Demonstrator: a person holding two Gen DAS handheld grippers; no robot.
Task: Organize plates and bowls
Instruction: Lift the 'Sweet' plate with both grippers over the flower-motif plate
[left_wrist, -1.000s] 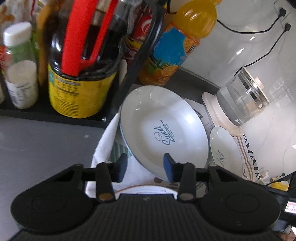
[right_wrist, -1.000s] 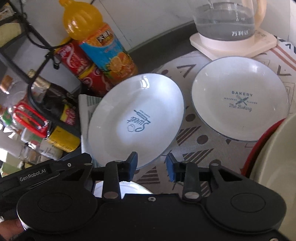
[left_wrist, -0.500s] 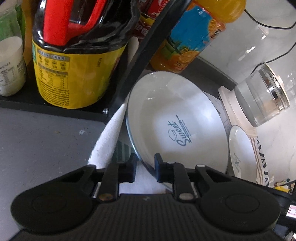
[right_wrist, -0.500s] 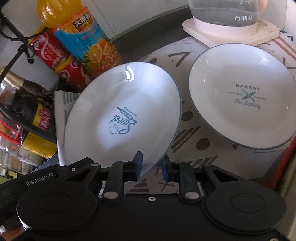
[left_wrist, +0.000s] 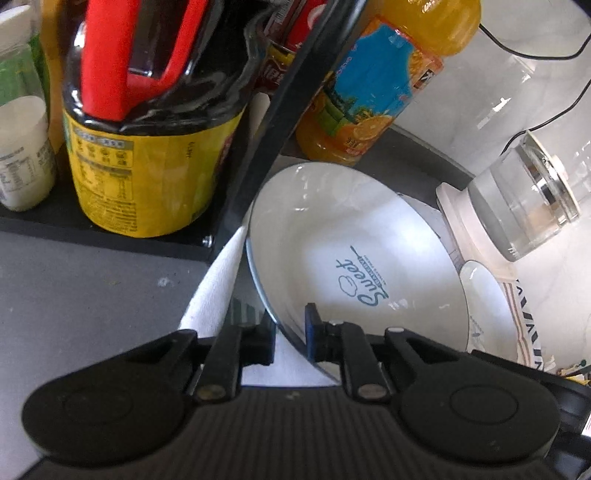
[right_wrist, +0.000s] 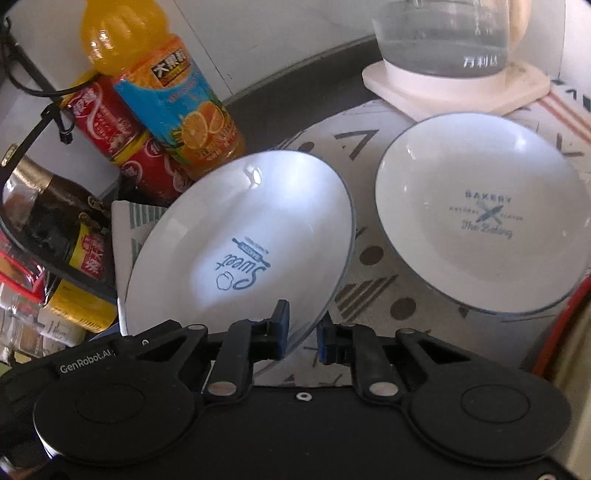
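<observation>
A white "Sweet" plate with a thin blue rim is tilted up off the patterned mat. My left gripper is shut on its near-left rim. My right gripper is shut on the same plate at its near-right rim. A second white plate marked "Bakery" lies flat on the mat to the right; it shows in the left wrist view behind the held plate.
A black rack with a soy sauce jug and bottles stands at left. An orange juice bottle and red cans stand behind the plates. A glass kettle sits on its base at back right. A folded cloth lies under the held plate.
Both grippers moved in onto the "Sweet" plate's rim and closed on it. The plate's near edge has lifted, and it now tilts up.
</observation>
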